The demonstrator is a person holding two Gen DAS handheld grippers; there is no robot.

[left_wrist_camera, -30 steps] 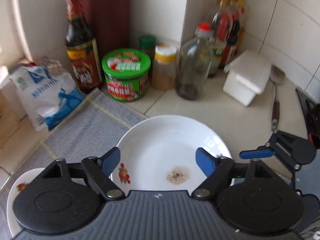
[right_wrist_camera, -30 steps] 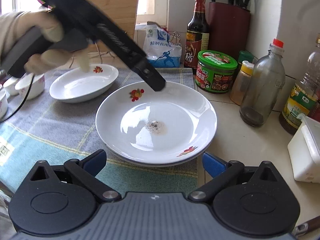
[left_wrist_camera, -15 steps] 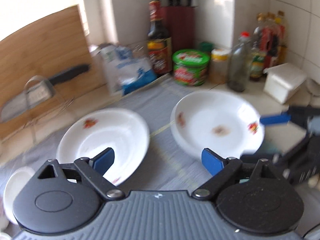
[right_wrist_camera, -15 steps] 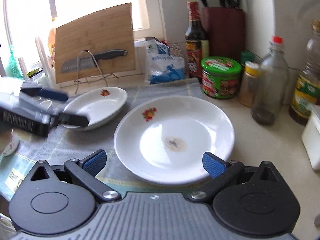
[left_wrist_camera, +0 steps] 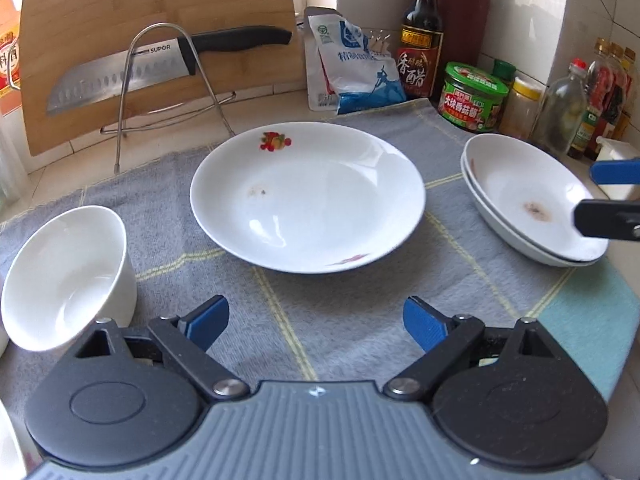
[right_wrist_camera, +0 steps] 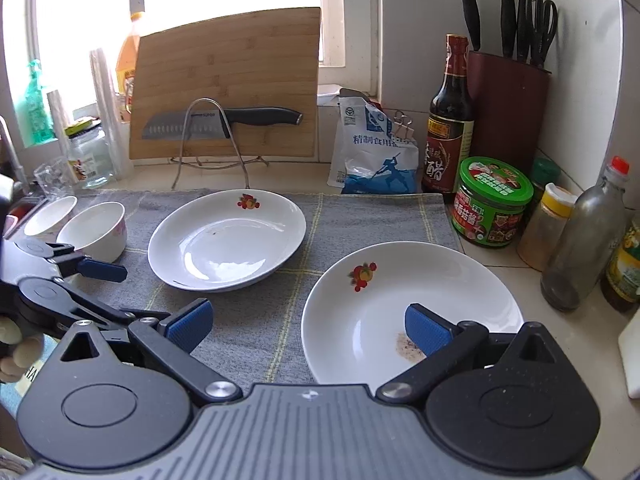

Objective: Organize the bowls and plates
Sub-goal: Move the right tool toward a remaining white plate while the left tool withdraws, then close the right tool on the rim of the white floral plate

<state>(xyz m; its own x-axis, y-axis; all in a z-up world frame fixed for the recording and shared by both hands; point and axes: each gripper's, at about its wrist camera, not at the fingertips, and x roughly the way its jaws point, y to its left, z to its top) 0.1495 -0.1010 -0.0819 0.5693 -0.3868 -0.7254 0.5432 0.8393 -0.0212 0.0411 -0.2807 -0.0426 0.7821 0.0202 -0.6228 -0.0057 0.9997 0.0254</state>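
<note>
A single white plate point(left_wrist_camera: 308, 196) with a fruit print lies on the grey mat, straight ahead of my left gripper point(left_wrist_camera: 316, 322), which is open and empty above the mat. It also shows in the right wrist view point(right_wrist_camera: 226, 240). A stack of two white plates point(left_wrist_camera: 524, 204) with a brown stain sits at the mat's right edge; it also shows in the right wrist view point(right_wrist_camera: 400, 308). My right gripper point(right_wrist_camera: 308, 326) is open and empty over that stack's near left rim. A white bowl point(left_wrist_camera: 66, 276) stands at the left, with a second bowl point(right_wrist_camera: 50, 214) behind it.
A cutting board point(right_wrist_camera: 228, 80) and knife point(right_wrist_camera: 220, 122) on a wire stand stand at the back. A salt bag point(right_wrist_camera: 372, 152), vinegar bottle point(right_wrist_camera: 450, 120), green-lidded jar point(right_wrist_camera: 494, 200), knife block point(right_wrist_camera: 508, 108) and several bottles line the right wall. The grey mat point(left_wrist_camera: 360, 312) covers the counter.
My left gripper has swung left, from over the stacked plates to face the single plate. My right gripper has pulled back slightly, staying near the stack.
</note>
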